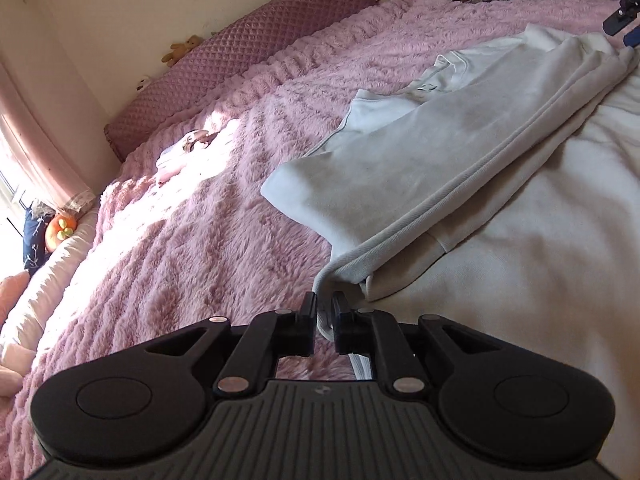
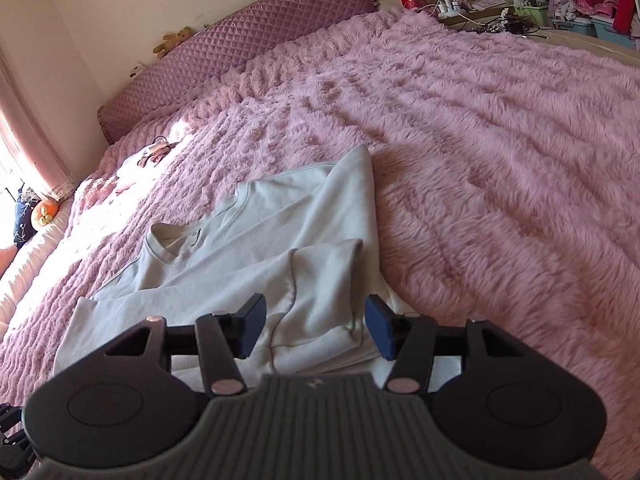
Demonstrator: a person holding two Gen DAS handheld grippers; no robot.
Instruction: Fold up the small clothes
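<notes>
Left gripper (image 1: 325,322) low in the left wrist view, jaws drawn nearly together and pinching a grey-white hem corner of the white sweatshirt (image 1: 420,152); cloth pinched thin between the black fingers (image 1: 308,316), its tail hanging below them and lost behind the gripper body. Right gripper (image 2: 316,330) spread wide above the folded sleeve end, blue pads (image 2: 380,330) apart and holding nothing; whether the pads brush the cloth, impossible to tell.

Just beyond, sweatshirt laid on the pink shaggy blanket (image 2: 480,140), collar toward the headboard, one sleeve folded across the body, lower edge cut off by the grippers. Farther left, a small pale garment (image 2: 138,164) washed out by sunlight, shape hard to make out. At the far edge, purple quilted headboard cushion (image 2: 240,52) with a teddy bear (image 2: 174,42) on top; nightstand clutter and storage bins at top right too small and distorted to read.
</notes>
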